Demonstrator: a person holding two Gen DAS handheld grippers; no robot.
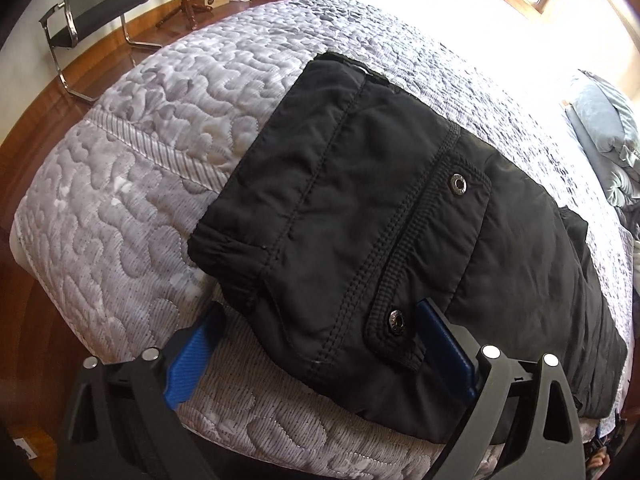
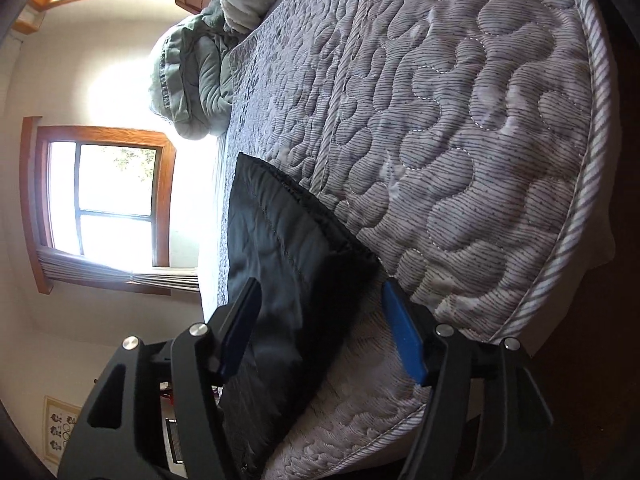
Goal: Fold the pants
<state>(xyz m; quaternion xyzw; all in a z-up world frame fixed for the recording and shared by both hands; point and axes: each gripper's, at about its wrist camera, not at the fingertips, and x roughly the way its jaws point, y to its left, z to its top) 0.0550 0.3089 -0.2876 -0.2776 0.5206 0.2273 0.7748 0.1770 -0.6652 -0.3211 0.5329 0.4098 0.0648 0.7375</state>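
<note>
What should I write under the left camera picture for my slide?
Folded black pants lie on a quilted grey bed, with the open left gripper at their near edge.

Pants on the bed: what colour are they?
Black, with two silver snap buttons; the pants show best in the left wrist view.

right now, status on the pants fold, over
Left hand-held gripper open, right hand-held gripper open, both straddling pants edge. Black pants folded on quilt. Nothing in the way.
</note>
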